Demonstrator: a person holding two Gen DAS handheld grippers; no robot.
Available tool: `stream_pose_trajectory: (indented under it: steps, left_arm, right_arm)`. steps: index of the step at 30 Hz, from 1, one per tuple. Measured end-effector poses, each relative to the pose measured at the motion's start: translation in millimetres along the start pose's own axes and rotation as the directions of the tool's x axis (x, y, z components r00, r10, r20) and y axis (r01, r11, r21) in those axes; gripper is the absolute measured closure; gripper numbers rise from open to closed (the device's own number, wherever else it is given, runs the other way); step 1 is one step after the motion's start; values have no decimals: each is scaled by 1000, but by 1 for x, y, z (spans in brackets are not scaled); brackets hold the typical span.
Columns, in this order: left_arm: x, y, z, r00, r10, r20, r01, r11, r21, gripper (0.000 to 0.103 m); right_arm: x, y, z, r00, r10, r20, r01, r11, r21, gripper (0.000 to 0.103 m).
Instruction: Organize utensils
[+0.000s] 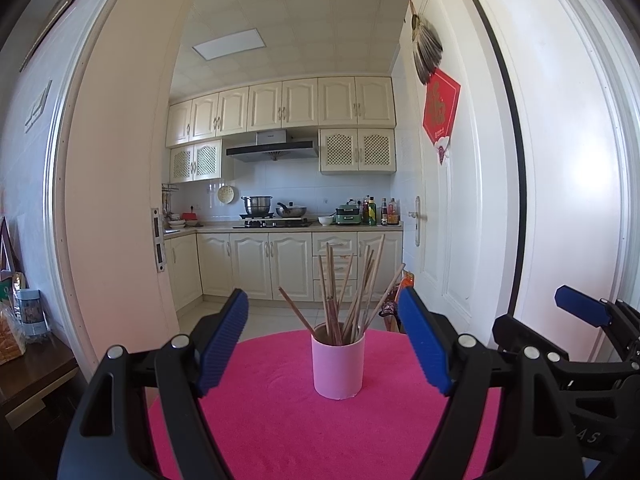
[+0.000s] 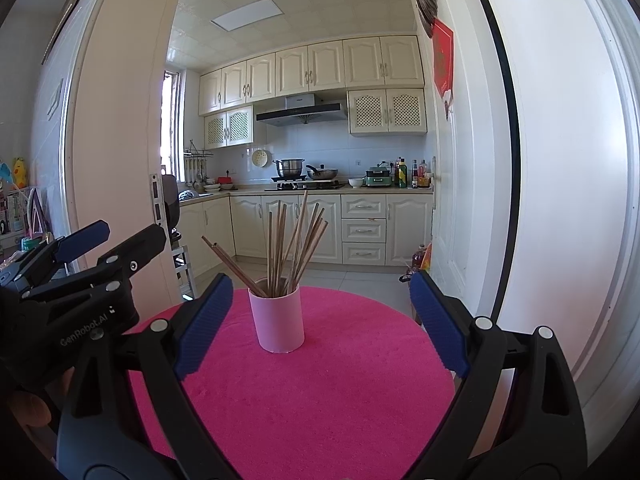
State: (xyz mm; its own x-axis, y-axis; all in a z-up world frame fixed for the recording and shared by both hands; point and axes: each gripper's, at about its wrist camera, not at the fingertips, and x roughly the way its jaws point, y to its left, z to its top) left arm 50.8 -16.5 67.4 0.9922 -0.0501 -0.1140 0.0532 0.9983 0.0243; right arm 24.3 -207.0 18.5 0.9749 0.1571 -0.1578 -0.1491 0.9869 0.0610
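Our left gripper and right gripper both hold their jaws wide apart and empty, so we could tip the light pink cup by nudging its splayed chopsticks. It stands upright mid-worktop, ahead of both jaws, untouched.

Anchor: the stove I face, on the far counter.
Hood: straight above it.
Steel pot: sitting on it.
Bottles: well right of it.
Red hanging: on the door, further right.
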Motion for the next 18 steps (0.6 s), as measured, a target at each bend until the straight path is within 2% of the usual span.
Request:
stream_pose_trajectory:
  steps: [11,18]
  left_arm:
    - [10,6,-2,1000,4,-19,-4,1000,2,27]
    - [27,15,-12,997,1,-75,-2,1000,-15,27]
  right_arm:
    - [12,0,1,1000,9,-21,-9,1000,-1,14]
    - [30,2,-7,997,28,-69,-28,1000,5,14]
